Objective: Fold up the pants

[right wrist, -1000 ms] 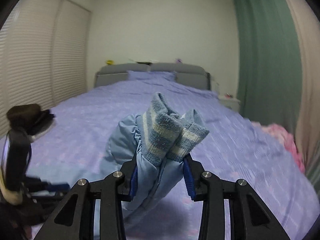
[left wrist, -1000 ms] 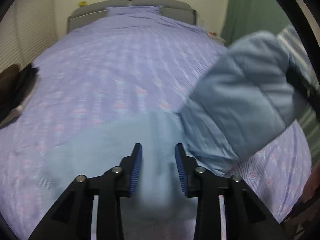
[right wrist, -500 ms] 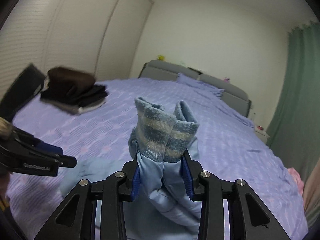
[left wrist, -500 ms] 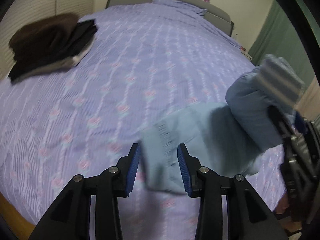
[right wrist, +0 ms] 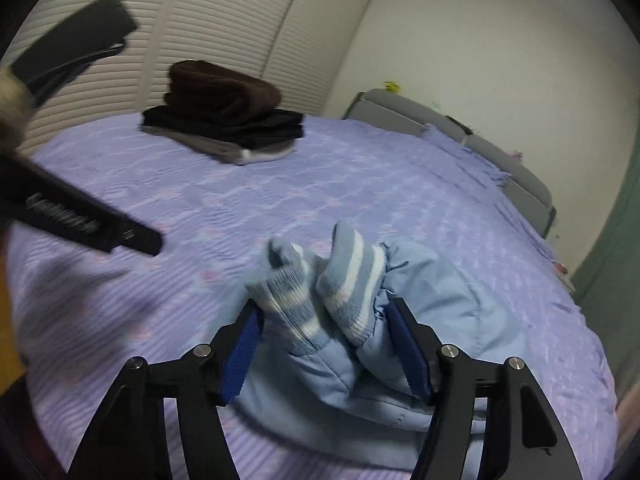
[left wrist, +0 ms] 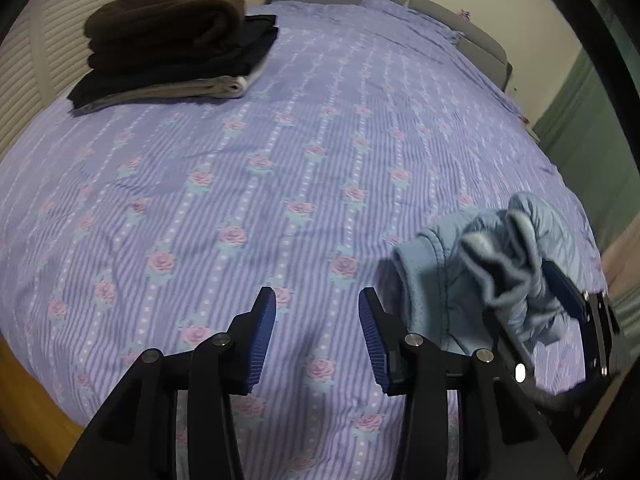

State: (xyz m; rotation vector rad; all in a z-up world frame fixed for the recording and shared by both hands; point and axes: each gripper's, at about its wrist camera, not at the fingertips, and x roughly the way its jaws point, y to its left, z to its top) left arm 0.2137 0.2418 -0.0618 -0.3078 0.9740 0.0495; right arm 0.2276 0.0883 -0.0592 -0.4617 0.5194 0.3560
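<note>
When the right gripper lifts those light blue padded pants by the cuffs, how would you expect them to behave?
The light blue pants look quilted and soft, so they would probably droop and unfold below the right gripper. The puffy padding suggests little weight for their bulk. The ribbed striped cuffs bunch between the jaws, so they may stretch.

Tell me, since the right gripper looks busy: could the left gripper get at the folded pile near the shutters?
Probably yes. The left gripper is open and empty, and only bare bedspread lies between it and the folded pile, though far off.
</note>
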